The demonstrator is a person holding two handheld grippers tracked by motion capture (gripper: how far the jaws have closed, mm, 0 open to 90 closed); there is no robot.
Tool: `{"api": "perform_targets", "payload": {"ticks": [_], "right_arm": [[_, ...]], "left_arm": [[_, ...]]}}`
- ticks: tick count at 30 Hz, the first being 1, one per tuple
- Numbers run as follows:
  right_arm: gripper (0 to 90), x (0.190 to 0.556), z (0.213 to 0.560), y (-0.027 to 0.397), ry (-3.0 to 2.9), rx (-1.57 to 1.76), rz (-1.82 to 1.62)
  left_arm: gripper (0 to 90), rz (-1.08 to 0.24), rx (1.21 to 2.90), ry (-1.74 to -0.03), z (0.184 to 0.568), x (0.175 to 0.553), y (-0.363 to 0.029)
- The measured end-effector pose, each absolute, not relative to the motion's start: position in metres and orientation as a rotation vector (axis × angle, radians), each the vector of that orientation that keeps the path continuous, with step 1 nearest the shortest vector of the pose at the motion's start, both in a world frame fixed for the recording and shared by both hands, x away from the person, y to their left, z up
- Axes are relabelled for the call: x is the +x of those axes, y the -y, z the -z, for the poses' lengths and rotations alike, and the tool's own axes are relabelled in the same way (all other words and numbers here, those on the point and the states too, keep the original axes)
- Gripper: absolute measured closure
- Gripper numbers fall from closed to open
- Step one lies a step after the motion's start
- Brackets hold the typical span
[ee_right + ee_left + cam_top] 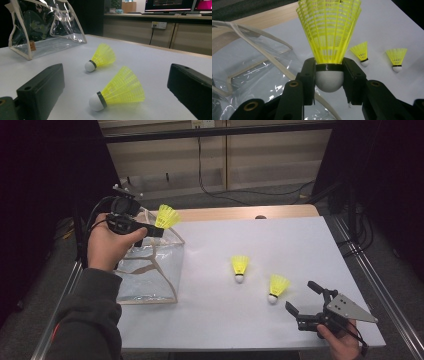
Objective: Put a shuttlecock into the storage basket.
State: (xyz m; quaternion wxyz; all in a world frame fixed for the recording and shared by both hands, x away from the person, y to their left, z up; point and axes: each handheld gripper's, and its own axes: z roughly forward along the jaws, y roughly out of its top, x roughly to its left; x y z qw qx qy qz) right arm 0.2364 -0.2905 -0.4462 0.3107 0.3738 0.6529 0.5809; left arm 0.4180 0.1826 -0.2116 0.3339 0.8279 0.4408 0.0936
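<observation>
Looking down in the high view, a white table (300, 250) is being seen with a clear plastic bag (150, 270), trimmed in cream tape, standing at its left side. A yellow shuttlecock (166, 216) is being held above the bag's open top by the left gripper (152, 231), whose jaws are being kept clamped on it. Two loose shuttlecocks are being left lying on the table: the nearer shuttlecock (276, 287) just ahead of the right gripper (303, 297), the farther shuttlecock (240, 267) beside it toward the bag. The right gripper is being held low at the table's near right corner, jaws spread wide with nothing between them.

In the left gripper view, the held shuttlecock (329, 37) is being gripped at its round white cork (329, 80), just below a black band, by both black jaws. Its ribbed mesh skirt is being shown flaring upward. The bag's glossy, wrinkled film (257, 85) is lying below.

In the right gripper view, the nearer shuttlecock (120, 91) is being shown on its side between the wide-set jaws, untouched, cork toward the camera. The farther shuttlecock (101, 58) is lying behind it, and the bag (45, 30) is standing upright beyond.
</observation>
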Motion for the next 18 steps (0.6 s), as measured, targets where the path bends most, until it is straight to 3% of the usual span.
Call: {"api": "perform_targets", "payload": {"ticks": [18], "right_arm": [[0.9,0.2362,0.4459,0.2907,-1.723,0.983,-1.534]], "left_arm": [[65.1,-0.253,2.151,-1.180,0.2119,0.4198,-0.1924]]}}
